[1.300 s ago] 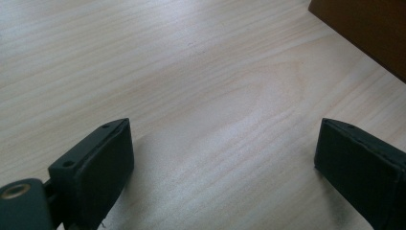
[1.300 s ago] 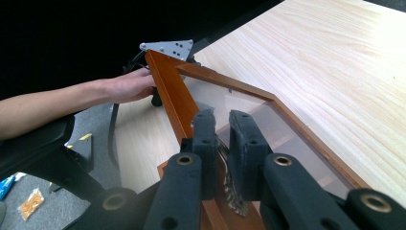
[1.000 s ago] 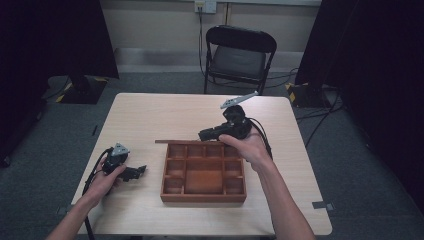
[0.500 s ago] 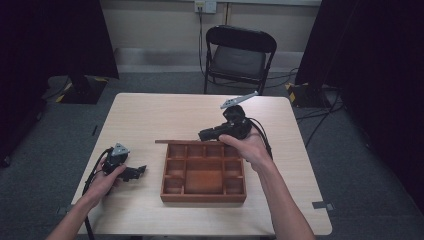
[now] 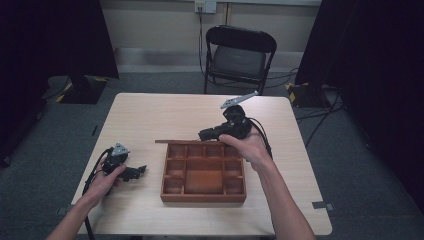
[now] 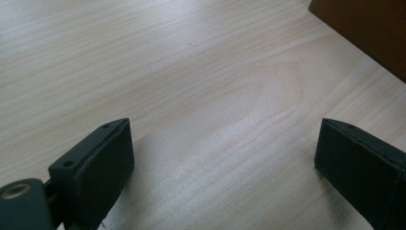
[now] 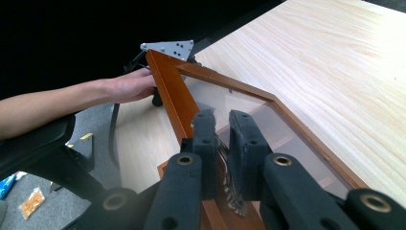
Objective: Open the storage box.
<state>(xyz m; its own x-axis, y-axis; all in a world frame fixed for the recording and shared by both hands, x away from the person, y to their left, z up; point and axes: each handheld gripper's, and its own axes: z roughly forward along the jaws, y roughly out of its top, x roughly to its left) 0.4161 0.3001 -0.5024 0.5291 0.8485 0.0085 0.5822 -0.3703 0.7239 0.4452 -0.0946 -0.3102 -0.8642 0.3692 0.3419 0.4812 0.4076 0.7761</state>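
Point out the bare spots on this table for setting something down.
Free: the table's far strip beyond the box, the near edge before it, and its right side. Crowded: left of the box by the left gripper, and the back rim by the right gripper.

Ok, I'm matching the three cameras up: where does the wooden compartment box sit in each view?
High view: wooden compartment box at picture centre, lid raised along its far edge.
Left gripper view: its dark side wall, top right corner.
Right gripper view: glazed lid frame up the middle, right gripper shut on its metal clasp.
Shared landmark: pale tabletop.
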